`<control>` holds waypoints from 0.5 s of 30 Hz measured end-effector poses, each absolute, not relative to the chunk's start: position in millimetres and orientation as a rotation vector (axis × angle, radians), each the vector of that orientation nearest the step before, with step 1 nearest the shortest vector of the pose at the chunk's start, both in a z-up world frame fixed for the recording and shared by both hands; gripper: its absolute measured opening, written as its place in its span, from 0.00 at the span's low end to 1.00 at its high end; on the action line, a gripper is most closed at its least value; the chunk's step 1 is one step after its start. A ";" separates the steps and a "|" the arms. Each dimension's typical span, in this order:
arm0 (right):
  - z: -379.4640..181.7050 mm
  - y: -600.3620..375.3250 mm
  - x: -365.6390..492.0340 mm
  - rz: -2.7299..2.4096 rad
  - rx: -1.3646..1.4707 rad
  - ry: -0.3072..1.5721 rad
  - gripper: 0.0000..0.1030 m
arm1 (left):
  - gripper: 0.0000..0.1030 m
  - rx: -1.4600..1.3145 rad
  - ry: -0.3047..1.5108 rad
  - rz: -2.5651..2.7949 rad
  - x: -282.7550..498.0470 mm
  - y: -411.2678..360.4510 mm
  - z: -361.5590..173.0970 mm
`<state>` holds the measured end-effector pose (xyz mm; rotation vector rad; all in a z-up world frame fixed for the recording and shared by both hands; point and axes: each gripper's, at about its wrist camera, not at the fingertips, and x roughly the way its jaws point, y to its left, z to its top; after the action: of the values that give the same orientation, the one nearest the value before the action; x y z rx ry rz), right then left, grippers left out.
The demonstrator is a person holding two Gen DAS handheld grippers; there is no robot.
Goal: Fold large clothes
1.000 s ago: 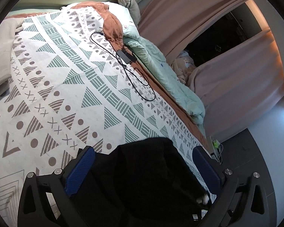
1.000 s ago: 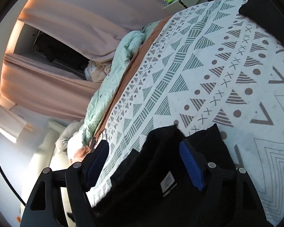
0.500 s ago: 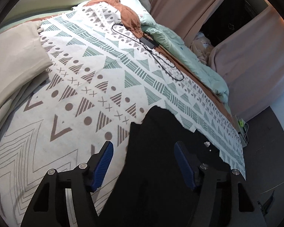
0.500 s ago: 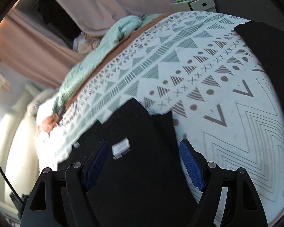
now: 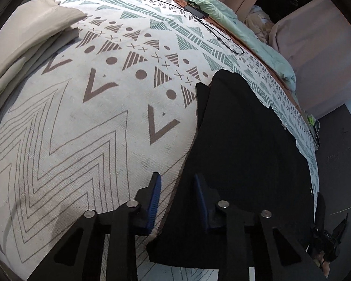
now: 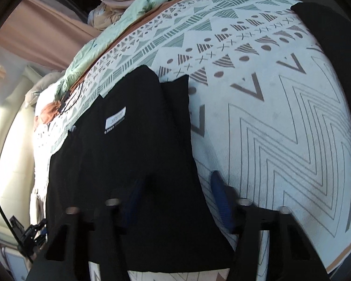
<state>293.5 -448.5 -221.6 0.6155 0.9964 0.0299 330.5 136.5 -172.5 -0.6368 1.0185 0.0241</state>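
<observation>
A black garment (image 5: 243, 145) is spread flat on a bed covered by a patterned bedspread (image 5: 93, 107) printed with triangles, dots and zigzag lines. In the left wrist view the garment fills the near right part of the bed, its left edge running between the fingers of the left gripper (image 5: 176, 194); those fingers are closing, with the cloth edge in the gap, and whether the blue pads (image 5: 155, 194) press on it cannot be told. In the right wrist view the garment (image 6: 128, 152) lies at the near left, a white label (image 6: 115, 118) showing on it. The right gripper (image 6: 175, 195) is blurred; its fingers are closing astride the garment's right edge, the left pad over the black cloth and the right pad (image 6: 220, 196) over the bedspread, and a firm pinch cannot be confirmed. A folded beige cloth (image 5: 28, 35) lies at the far left of the bed, and a black cable (image 5: 213, 28) with a mint green quilt (image 5: 250, 37) beside it at the far right, before pink curtains (image 5: 316, 53).
</observation>
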 end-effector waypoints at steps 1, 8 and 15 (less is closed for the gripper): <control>-220.1 -447.8 290.1 0.032 0.607 0.980 0.15 | 0.10 -0.633 1.017 0.013 328.9 135.0 -172.3; -215.1 -451.4 269.6 0.032 0.629 0.934 0.06 | 0.02 -0.574 0.988 -0.002 330.8 125.7 -156.9; -214.5 -447.2 271.2 -0.006 0.604 0.931 0.06 | 0.02 -0.575 1.002 0.011 334.2 126.0 -166.9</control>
<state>271.2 -447.2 -214.5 0.6042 0.9314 -0.0063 334.2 126.0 -166.9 -0.5750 1.0021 0.0113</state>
